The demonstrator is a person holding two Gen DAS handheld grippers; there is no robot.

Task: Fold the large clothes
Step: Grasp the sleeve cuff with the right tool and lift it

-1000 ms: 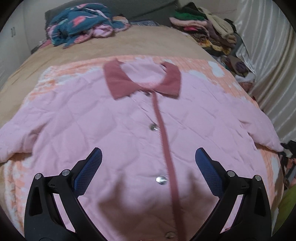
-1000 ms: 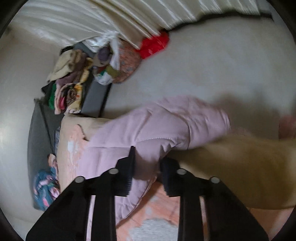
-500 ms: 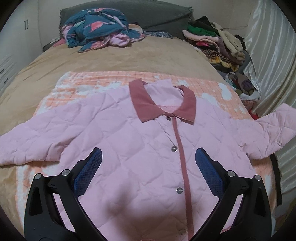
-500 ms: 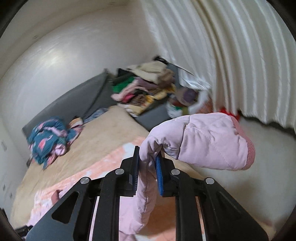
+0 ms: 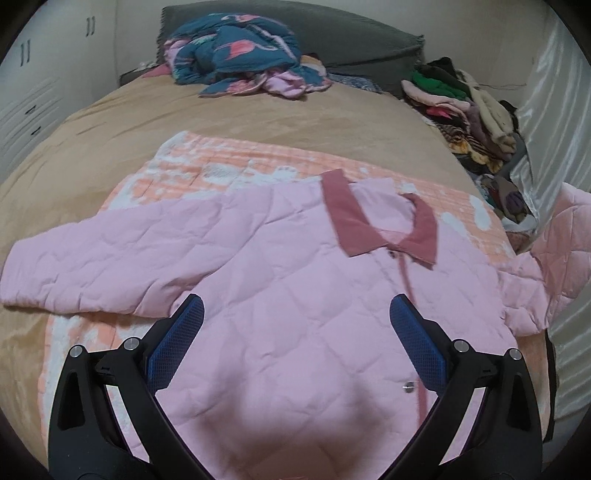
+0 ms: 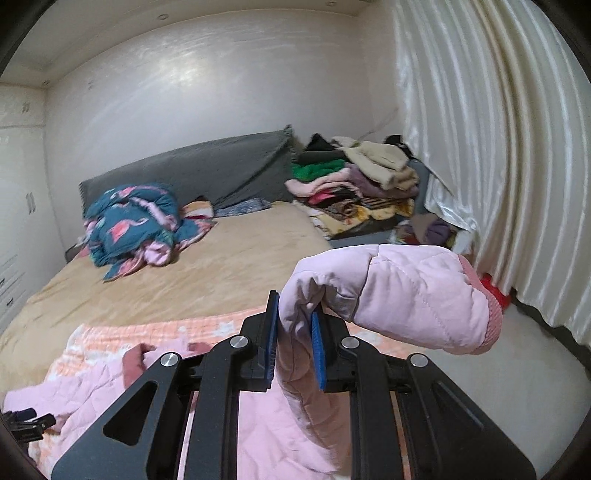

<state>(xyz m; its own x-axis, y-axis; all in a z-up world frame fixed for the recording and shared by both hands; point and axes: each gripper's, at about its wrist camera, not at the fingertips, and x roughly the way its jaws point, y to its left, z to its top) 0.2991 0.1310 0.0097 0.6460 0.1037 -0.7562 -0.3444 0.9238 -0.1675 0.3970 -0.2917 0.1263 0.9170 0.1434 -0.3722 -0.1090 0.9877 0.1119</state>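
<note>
A pink quilted jacket point(image 5: 295, 280) with a dark pink collar point(image 5: 380, 221) lies face up and buttoned on an orange and white blanket point(image 5: 236, 166) on the bed. My left gripper point(image 5: 295, 332) hovers open over the jacket's lower front, nothing between its blue pads. In the right wrist view my right gripper point(image 6: 295, 332) is shut on the jacket's right sleeve point(image 6: 406, 295), lifted above the bed's right side, the cuff flopping to the right. That raised sleeve point(image 5: 565, 236) shows at the right edge of the left wrist view. The other sleeve point(image 5: 92, 269) lies flat, stretched left.
A crumpled teal flamingo-print quilt point(image 5: 236, 51) lies near the grey headboard point(image 5: 354, 33). A pile of clothes point(image 5: 465, 107) stands beside the bed on the right, next to a shiny white curtain point(image 6: 498, 147). White cupboards point(image 5: 33, 92) line the left wall.
My right gripper rose and rolled upright, lifting the sleeve off the bed. The left gripper pulled back and leftward, bringing the whole left sleeve into view.
</note>
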